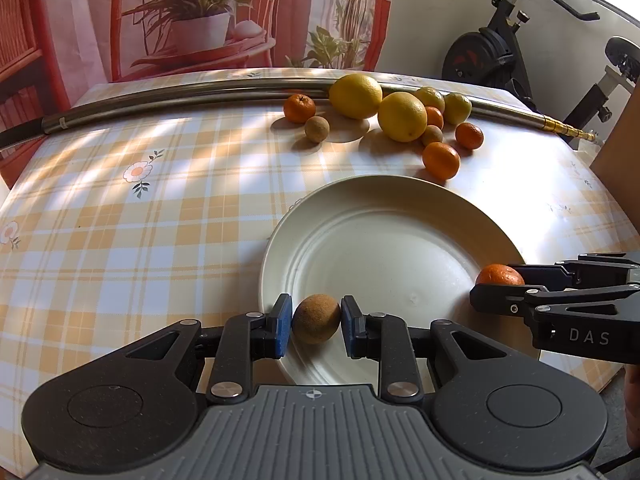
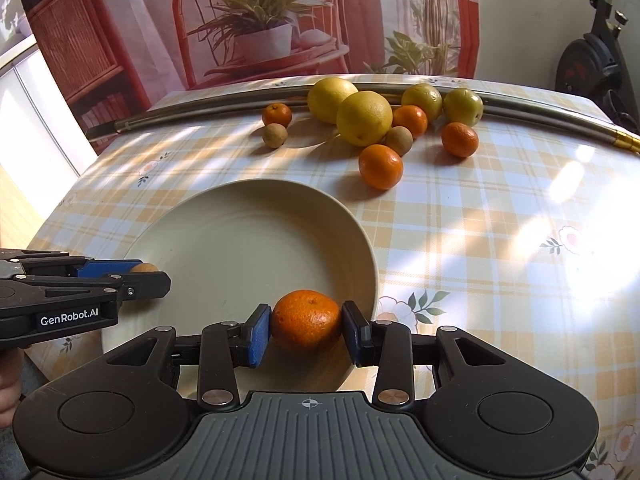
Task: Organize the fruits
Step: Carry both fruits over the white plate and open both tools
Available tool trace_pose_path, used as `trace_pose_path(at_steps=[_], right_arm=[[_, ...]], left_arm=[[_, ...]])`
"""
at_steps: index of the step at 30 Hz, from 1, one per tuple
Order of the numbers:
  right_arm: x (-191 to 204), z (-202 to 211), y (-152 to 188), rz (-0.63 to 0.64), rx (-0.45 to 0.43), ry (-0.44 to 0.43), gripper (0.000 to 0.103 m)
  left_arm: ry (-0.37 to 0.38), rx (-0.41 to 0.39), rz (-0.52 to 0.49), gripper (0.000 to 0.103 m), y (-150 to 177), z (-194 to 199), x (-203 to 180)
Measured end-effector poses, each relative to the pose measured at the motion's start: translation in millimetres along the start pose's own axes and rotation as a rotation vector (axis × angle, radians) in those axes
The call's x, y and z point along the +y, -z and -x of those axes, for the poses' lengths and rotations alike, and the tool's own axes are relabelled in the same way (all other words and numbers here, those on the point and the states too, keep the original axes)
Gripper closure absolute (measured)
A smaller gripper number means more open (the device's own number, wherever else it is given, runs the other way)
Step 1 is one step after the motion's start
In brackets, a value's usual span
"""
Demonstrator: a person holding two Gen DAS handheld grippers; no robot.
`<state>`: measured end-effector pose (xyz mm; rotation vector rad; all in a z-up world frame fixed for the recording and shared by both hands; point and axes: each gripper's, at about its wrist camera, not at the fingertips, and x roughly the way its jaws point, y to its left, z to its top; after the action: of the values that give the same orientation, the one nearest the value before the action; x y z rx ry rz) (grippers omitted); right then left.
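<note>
My left gripper (image 1: 316,326) is shut on a small brown fruit (image 1: 316,319) over the near rim of the white plate (image 1: 384,216). My right gripper (image 2: 307,328) is shut on an orange mandarin (image 2: 306,320) over the plate's (image 2: 224,220) near right rim. The right gripper also shows at the right of the left wrist view (image 1: 496,288) with the mandarin (image 1: 500,275). The left gripper shows at the left of the right wrist view (image 2: 148,276). Several more fruits lie beyond the plate: two big yellow ones (image 2: 364,118), mandarins (image 2: 380,166), small brown ones (image 2: 275,135).
A long metal tube (image 1: 180,98) lies across the far edge of the checked tablecloth (image 1: 120,220). A printed curtain hangs behind the table. An exercise bike (image 1: 500,40) stands at the right. A brown board (image 1: 618,140) leans at the table's right edge.
</note>
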<state>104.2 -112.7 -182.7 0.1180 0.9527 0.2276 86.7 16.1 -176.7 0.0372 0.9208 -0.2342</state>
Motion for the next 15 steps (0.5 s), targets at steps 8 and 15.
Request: trace_pose_path(at_steps=[8,15], right_arm=[[-0.4,3.4,-0.5,-0.008,-0.014,-0.014,0.067],[0.0,11.5,-4.4,-0.015,-0.048,-0.028,0.067]], left_arm=[[0.003,-0.017,0.014,0.074,-0.8,4.0,2.0],[0.012,-0.057,0.023,0.074,-5.0,13.3,3.0]])
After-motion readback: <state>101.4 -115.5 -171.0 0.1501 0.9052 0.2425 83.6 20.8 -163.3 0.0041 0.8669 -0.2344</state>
